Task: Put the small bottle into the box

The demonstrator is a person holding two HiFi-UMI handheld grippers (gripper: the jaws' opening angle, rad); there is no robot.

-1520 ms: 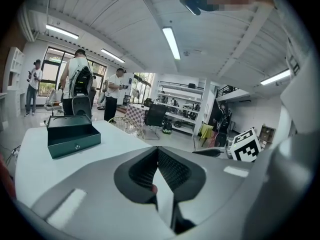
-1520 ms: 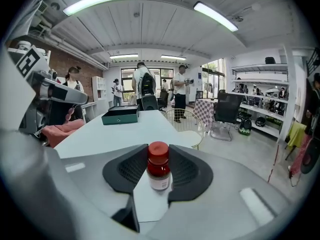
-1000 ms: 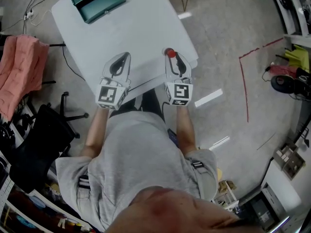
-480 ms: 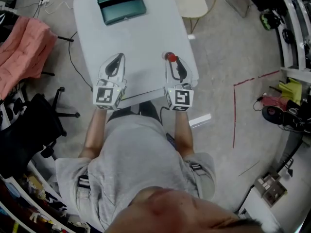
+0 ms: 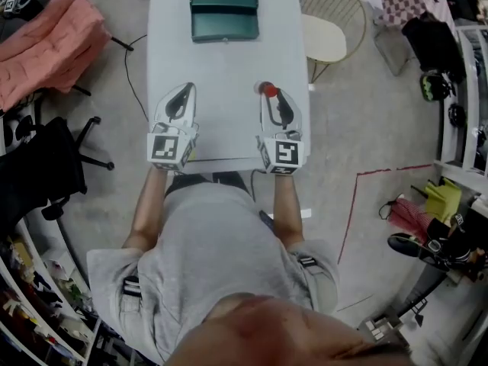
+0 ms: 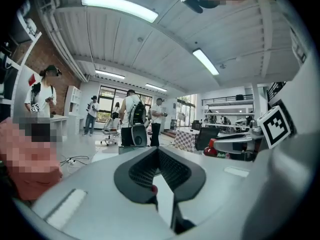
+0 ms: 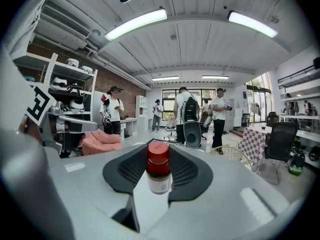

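Table [image 5: 229,75] | head view: bottle [image 5: 268,90] cap only | view from right tongs [image 7: 159,159]: label too

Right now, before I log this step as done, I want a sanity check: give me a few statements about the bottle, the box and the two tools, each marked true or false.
1. The right tool grips the small bottle, which has a red cap. True.
2. The left tool holds a second bottle. False: its jaws are together with nothing between them.
3. The box lies at the far end of the table. True.
4. The small bottle is already inside the box. False: it is in the right tool, near the table's near edge, well short of the box.
5. The box is red. False: it is dark green.
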